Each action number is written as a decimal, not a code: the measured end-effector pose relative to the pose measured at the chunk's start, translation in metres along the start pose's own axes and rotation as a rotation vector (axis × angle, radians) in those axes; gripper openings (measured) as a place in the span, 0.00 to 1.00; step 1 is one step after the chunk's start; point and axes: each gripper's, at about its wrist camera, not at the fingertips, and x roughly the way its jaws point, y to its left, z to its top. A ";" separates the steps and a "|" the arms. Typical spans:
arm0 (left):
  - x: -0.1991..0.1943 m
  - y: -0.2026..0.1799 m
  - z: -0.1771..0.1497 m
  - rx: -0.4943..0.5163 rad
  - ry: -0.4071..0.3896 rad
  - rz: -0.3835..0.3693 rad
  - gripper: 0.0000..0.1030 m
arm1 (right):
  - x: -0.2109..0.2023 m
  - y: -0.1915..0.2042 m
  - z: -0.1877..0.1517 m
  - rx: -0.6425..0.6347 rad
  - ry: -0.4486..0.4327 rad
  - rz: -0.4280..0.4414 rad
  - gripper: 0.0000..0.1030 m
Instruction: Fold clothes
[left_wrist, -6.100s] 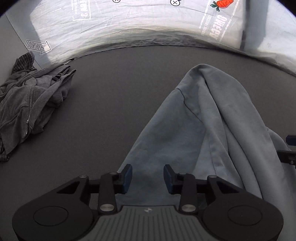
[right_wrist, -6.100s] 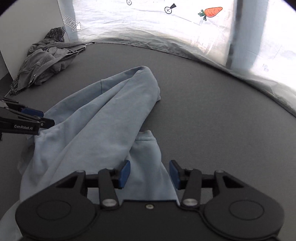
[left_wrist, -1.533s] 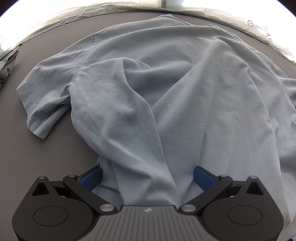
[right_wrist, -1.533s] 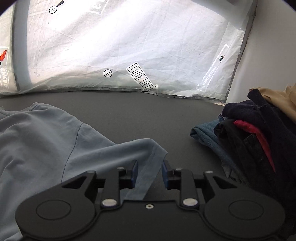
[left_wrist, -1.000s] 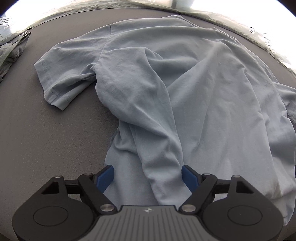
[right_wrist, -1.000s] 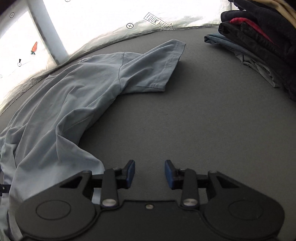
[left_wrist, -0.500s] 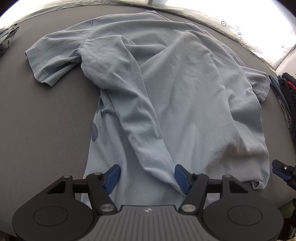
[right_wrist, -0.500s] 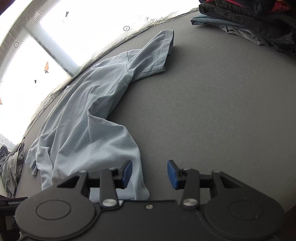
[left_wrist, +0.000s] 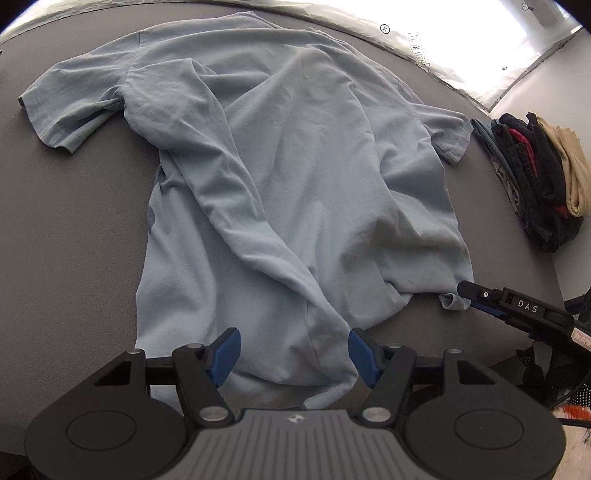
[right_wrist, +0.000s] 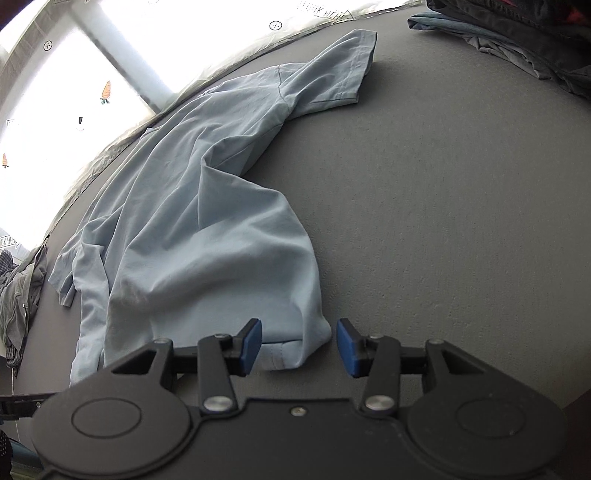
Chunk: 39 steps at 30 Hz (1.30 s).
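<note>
A light blue T-shirt (left_wrist: 295, 177) lies spread on the grey table (left_wrist: 74, 240), wrinkled, with a long diagonal fold across its body. My left gripper (left_wrist: 295, 356) hovers over the near hem. It is open, with loose hem cloth between the blue pads (left_wrist: 227, 352) and no pad pressing on it. In the right wrist view the same T-shirt (right_wrist: 207, 236) runs away to the upper right. My right gripper (right_wrist: 300, 346) is open around the hem's right corner, which bulges between the pads. From the left wrist view, my right gripper (left_wrist: 471, 295) shows beside that corner.
A stack of folded dark clothes (left_wrist: 535, 177) with a beige piece on top sits at the table's right end, near the edge. A crumpled grey garment (right_wrist: 18, 291) lies at the far left. A white printed sheet (right_wrist: 74, 74) backs the table.
Both grippers have drawn back toward the shirt's near hem. The left jaws have narrowed over the hem. The right gripper has slid left onto the hem corner and its jaws have widened slightly.
</note>
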 end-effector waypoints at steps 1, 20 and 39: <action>0.002 -0.003 -0.001 0.010 0.001 0.008 0.64 | 0.000 0.001 -0.002 -0.007 0.003 -0.002 0.44; 0.043 -0.007 0.002 -0.043 0.044 0.151 0.14 | 0.006 0.014 -0.011 -0.116 0.002 -0.051 0.17; -0.173 0.088 0.007 -0.406 -0.440 0.207 0.08 | -0.152 -0.001 0.047 -0.012 -0.396 0.040 0.00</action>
